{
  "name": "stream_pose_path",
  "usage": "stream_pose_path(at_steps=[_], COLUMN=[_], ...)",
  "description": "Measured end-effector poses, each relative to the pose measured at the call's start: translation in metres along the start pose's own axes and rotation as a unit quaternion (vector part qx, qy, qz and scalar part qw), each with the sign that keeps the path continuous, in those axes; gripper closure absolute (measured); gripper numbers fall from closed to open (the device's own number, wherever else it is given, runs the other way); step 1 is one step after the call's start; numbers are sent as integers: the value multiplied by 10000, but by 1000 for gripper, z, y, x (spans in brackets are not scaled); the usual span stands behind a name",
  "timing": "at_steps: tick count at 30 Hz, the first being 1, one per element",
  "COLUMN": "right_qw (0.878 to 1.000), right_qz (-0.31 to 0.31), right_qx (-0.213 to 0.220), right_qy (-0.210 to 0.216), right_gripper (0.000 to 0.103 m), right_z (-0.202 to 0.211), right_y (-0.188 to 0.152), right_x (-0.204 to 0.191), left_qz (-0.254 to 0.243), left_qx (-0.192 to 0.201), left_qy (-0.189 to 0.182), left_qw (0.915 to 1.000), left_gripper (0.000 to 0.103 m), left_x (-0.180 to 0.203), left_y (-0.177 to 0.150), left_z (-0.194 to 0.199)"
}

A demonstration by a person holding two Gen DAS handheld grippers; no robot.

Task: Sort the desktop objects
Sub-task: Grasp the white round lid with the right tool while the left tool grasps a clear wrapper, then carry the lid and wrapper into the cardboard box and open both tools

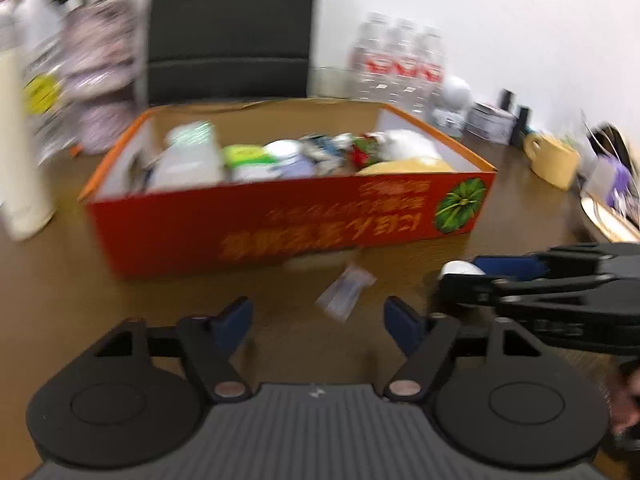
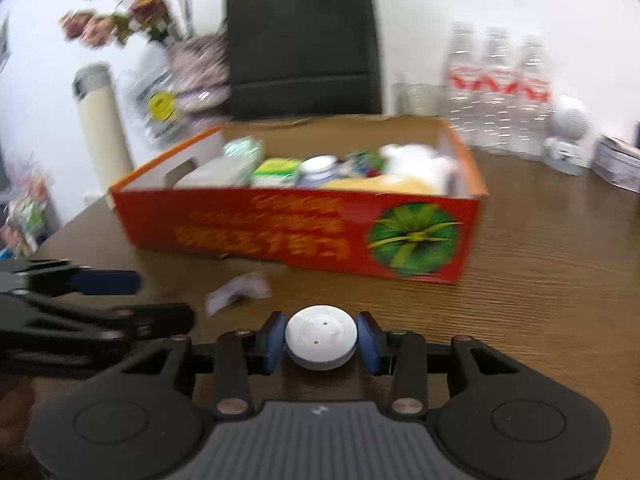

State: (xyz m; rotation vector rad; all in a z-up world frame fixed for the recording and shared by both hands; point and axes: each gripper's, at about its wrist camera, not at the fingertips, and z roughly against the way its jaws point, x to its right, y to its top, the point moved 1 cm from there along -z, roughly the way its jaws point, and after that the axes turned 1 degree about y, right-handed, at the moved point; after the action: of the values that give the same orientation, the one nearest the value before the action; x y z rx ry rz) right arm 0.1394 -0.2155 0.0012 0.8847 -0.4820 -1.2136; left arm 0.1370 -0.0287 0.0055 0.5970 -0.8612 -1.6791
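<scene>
A red and orange cardboard box [image 1: 280, 220] [image 2: 304, 228] stands on the brown table, filled with several small items. My right gripper [image 2: 321, 338] is shut on a white round disc [image 2: 321, 334], held just above the table in front of the box; the disc also shows in the left wrist view [image 1: 460, 269]. My left gripper [image 1: 318, 320] is open and empty, low over the table, left of the right gripper. A small clear plastic packet [image 1: 346, 290] [image 2: 238, 290] lies on the table between the grippers and the box.
Behind the box are a black chair back [image 2: 300, 40], several water bottles [image 2: 496, 92], a white round device [image 2: 568, 128] and a small box [image 2: 618, 162]. A cream flask [image 2: 104, 120] and flowers [image 2: 120, 8] stand at the left. A yellow mug [image 1: 554, 160] stands at the right.
</scene>
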Motion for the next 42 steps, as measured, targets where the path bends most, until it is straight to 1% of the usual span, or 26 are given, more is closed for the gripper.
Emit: stream_pose_path(at_steps=[3, 5, 6, 7, 11, 13, 14, 16, 21, 25, 27, 30, 34, 38, 42], right_qw=[9996, 9992, 9990, 9988, 9990, 9990, 9989, 9984, 9978, 9966, 9956, 9935, 9906, 9894, 9880], right_qz=[-196, -260, -290, -288, -171, -138, -126, -157, -23, 118, 178, 199, 194, 246, 335], right_qx=[185, 256, 279, 292, 253, 256, 287, 369, 472, 658, 794, 1070, 1328, 1400, 1475], right_qy=[81, 154, 206, 249, 335, 350, 354, 399, 459, 482, 455, 345, 279, 294, 311], right_gripper=[65, 65, 65, 65, 65, 65, 65, 65, 65, 65, 65, 65, 65, 65, 65], right_z=[13, 16, 16, 15, 11, 14, 16, 25, 47, 74, 89, 114, 143, 163, 177], right_y=[-1, -1, 0, 1, 2, 1, 1, 1, -1, -1, -1, -2, -6, -15, -22], right_x=[10, 13, 14, 14, 8, 4, 2, -2, -23, -43, -52, -62, -74, -84, -90], left_qz=[-118, -89, -23, 59, 173, 107, 153, 325, 500, 645, 648, 687, 776, 724, 698], left_qx=[-54, -183, -254, -230, -199, -150, -116, -50, 494, 931, 1059, 1145, 1354, 1580, 1650], left_qy=[-135, -201, -184, -131, -191, 16, 107, 155, 404, 745, 872, 923, 929, 909, 879], left_qw=[9998, 9996, 9995, 9996, 9995, 9998, 9998, 9993, 9967, 9908, 9884, 9867, 9834, 9806, 9799], left_gripper=[42, 56, 77, 83, 86, 87, 87, 87, 87, 87, 87, 87, 87, 87, 87], left_x=[8, 11, 12, 12, 12, 15, 15, 12, 8, 7, 8, 8, 12, 21, 27], left_y=[10, 12, 12, 10, 3, -2, -5, -9, -8, -11, -16, -28, -40, -47, -51], left_z=[-18, -29, -32, -32, -24, -16, -10, 5, 57, 100, 115, 136, 168, 194, 206])
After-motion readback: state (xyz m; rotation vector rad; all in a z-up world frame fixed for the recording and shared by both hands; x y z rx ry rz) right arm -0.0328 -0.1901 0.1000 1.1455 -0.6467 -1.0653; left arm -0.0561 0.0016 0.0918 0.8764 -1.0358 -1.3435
